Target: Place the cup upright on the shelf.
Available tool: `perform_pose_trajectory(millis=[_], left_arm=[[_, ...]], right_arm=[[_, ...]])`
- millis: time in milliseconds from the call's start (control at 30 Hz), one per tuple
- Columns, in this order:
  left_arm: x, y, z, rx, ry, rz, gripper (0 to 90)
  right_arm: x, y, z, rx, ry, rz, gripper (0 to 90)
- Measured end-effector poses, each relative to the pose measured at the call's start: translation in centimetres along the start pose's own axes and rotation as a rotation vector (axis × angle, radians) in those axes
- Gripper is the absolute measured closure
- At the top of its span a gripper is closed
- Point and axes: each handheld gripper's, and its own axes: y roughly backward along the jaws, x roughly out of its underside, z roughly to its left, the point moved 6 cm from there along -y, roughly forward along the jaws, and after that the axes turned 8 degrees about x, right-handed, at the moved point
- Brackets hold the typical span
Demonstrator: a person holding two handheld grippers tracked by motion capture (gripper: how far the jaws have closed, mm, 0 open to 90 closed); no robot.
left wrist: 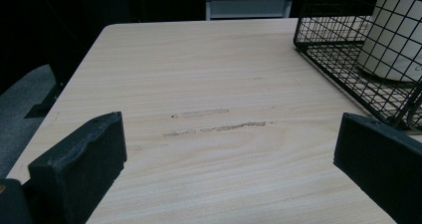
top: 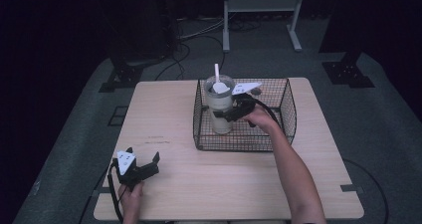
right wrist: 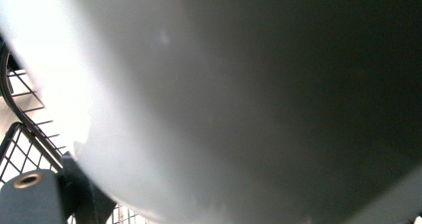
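My left gripper rests on the table, jaws apart, gripping nothing. My right gripper clamps the tall tumbler, upright inside the wire basket, straw pointing up.

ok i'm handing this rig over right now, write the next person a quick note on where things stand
Right gripper: inside the wire basket, fingers around the tall white tumbler, apparently shut on it; its own view is too close to confirm.
Left gripper: open, holding nothing, low over the table near its front left corner.
Tumbler: upright in the basket's left half, lid and straw on; whether it is resting or just lifted cannot be told.
Done: tumbler grasped. Left: moving the tumbler; which way is not clear.
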Motion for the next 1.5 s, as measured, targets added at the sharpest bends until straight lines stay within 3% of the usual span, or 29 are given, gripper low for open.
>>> perform_pose_trajectory(millis=[1500], left_arm=[[0.0, -0.1, -0.1, -0.002, -0.002, 0.003, 0.0]], right_arm=[[0.6, 1.9, 0.3, 0.028, 0.039, 0.015, 8.4]])
